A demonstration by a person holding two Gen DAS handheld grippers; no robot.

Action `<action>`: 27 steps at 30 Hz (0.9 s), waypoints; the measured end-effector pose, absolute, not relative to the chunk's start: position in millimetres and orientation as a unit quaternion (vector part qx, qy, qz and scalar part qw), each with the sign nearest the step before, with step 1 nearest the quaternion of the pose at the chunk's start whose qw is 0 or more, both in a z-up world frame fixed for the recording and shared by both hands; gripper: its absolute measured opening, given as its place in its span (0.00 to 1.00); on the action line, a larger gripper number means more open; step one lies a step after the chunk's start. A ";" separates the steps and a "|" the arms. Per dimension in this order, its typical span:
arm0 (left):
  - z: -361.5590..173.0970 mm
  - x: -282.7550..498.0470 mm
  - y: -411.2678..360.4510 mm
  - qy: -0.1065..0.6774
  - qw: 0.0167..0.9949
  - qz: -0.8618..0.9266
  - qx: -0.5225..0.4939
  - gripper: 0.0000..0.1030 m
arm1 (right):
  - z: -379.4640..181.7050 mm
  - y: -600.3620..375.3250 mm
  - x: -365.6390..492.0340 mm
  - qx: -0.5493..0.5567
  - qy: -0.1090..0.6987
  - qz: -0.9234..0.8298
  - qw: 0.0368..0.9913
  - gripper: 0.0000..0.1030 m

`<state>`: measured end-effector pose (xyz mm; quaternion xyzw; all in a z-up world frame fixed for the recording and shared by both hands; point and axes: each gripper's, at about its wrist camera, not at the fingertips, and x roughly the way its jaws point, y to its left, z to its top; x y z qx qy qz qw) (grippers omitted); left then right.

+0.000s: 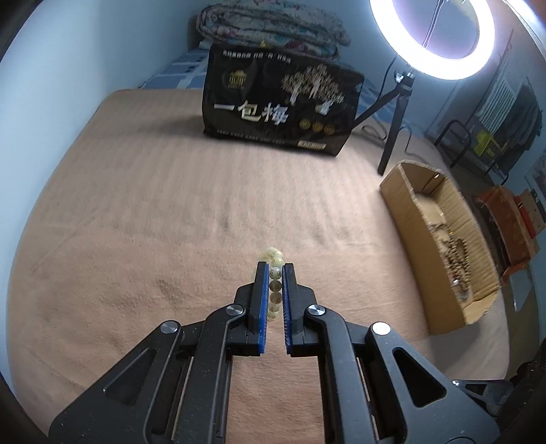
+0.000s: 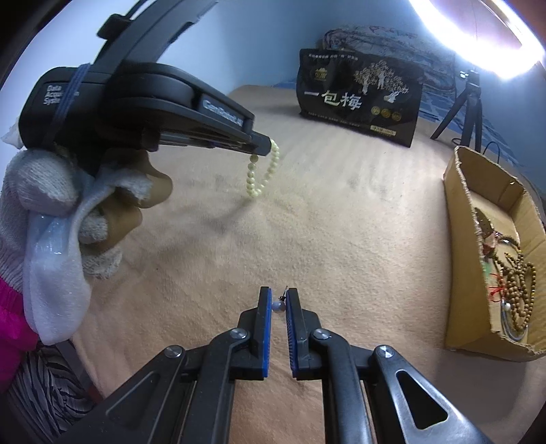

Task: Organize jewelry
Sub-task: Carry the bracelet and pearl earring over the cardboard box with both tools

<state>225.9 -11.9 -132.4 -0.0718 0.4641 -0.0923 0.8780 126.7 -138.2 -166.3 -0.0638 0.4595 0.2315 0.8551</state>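
Observation:
My left gripper [image 1: 274, 268] is shut on a pale yellow-green bead bracelet [image 1: 275, 287]; its beads sit between the blue pads. In the right wrist view the left gripper [image 2: 264, 145] is held above the tan blanket and the bracelet [image 2: 262, 170] hangs down from its tip in a loop. My right gripper [image 2: 278, 293] is shut on a small pearl earring [image 2: 277, 305] with a thin post, low over the blanket. An open cardboard box [image 1: 440, 239] to the right holds several brown bead strings [image 2: 515, 283] and other jewelry.
A tan blanket [image 1: 170, 222] covers the bed. A black gift bag [image 1: 279, 102] with Chinese lettering stands at the back, with a folded quilt [image 1: 269, 27] behind it. A ring light [image 1: 433, 41] on a black tripod [image 1: 392, 133] stands at the back right.

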 end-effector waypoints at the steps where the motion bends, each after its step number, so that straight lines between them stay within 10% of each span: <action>1: -128.2 224.8 -12.4 0.461 0.879 -0.094 -0.075 0.05 | -164.9 -139.4 127.5 -0.063 0.458 0.230 0.856 0.06; 27: -62.4 209.7 -101.1 0.404 0.892 -0.180 -0.092 0.05 | -101.5 -257.2 158.0 0.002 0.400 0.142 0.906 0.06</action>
